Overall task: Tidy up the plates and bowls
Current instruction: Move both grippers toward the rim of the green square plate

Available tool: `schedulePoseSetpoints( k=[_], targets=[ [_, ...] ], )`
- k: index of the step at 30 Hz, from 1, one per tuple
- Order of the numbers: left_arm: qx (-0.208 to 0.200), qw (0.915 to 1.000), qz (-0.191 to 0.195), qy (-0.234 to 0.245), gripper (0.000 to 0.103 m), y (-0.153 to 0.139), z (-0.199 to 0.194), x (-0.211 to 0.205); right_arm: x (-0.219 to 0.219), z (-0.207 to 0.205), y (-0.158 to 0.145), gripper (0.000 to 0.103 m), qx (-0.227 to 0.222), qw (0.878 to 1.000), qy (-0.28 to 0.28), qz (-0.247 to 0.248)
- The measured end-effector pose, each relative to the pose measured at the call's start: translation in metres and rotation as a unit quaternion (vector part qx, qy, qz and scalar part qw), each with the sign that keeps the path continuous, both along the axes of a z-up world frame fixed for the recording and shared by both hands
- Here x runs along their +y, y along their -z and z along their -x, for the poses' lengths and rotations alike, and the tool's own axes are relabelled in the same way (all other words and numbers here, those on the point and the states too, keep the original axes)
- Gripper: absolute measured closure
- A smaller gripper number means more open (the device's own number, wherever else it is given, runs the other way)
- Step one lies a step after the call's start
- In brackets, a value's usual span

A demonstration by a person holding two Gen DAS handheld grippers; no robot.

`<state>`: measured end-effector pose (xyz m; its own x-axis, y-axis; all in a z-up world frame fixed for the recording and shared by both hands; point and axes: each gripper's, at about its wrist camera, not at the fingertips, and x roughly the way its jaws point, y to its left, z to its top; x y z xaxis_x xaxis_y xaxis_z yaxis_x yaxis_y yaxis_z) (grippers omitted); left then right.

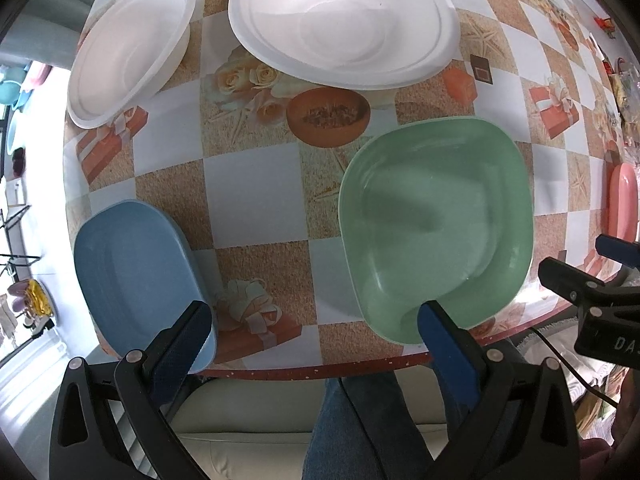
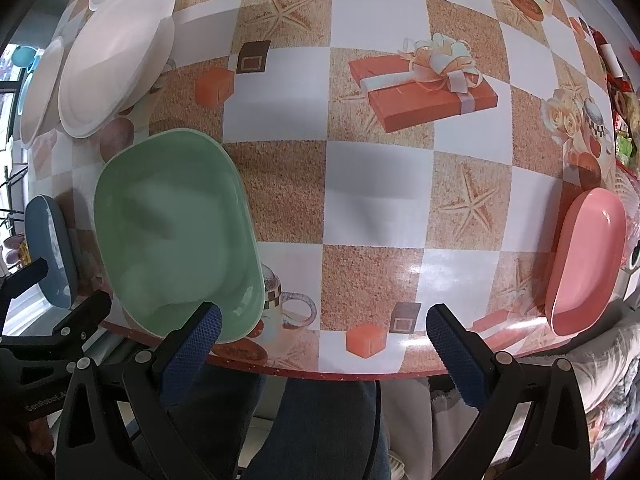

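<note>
On the patterned table lie a green square plate [image 1: 436, 224] [image 2: 176, 232], a blue plate [image 1: 136, 276] [image 2: 50, 252] at the left edge and a pink plate [image 2: 586, 260] [image 1: 623, 204] at the right edge. Two white bowls [image 1: 344, 20] [image 1: 128, 48] sit farther back, also seen as white bowls [image 2: 116, 52] in the right wrist view. My left gripper [image 1: 314, 332] hangs open over the near table edge, between the blue and green plates. My right gripper [image 2: 324, 328] is open too, above the near edge right of the green plate, holding nothing.
The table's red rim [image 1: 320, 370] [image 2: 340, 374] runs just ahead of both grippers. A person's jeans-clad leg [image 1: 360, 428] [image 2: 312, 428] shows below it. Packets and clutter [image 2: 622, 116] crowd the table's far right. A pale cushion [image 1: 248, 412] lies under the edge.
</note>
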<state>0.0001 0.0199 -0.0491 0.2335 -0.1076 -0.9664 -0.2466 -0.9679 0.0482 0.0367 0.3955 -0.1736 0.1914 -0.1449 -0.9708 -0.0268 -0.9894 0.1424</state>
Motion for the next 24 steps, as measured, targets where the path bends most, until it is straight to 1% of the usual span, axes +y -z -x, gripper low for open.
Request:
schedulePoseSetpoints(
  k=[4,7,12,15,16,22,24],
  targets=[
    [0.001,1.0000,-0.002,-0.004,0.000,0.000,0.002,0.000,0.001,0.001,0.002,0.000,-0.003,1.000,0.005,-0.001],
    [-0.001,0.9999,-0.012,-0.005,0.000,0.003,0.004,-0.001,0.000,0.002,0.004,0.000,-0.006,1.000,0.010,-0.003],
    [0.008,0.9999,-0.006,-0.014,0.000,0.005,0.003,-0.002,-0.003,0.002,0.010,0.000,-0.010,1.000,0.013,-0.004],
    [0.006,0.9998,-0.012,-0.012,0.000,0.008,0.004,0.000,-0.005,0.004,0.014,0.000,-0.014,1.000,0.017,-0.004],
    [0.014,0.9998,-0.005,-0.016,0.000,0.008,0.002,-0.002,-0.006,0.005,0.016,0.000,-0.015,1.000,0.019,-0.004],
    [0.042,0.9989,-0.007,-0.019,0.000,0.013,0.004,-0.001,-0.008,0.013,0.029,0.000,-0.018,0.999,0.028,-0.007],
    [0.045,0.9987,-0.006,-0.021,0.000,0.017,0.005,-0.001,-0.010,0.017,0.033,0.000,-0.016,0.999,0.027,-0.009]
  ],
)
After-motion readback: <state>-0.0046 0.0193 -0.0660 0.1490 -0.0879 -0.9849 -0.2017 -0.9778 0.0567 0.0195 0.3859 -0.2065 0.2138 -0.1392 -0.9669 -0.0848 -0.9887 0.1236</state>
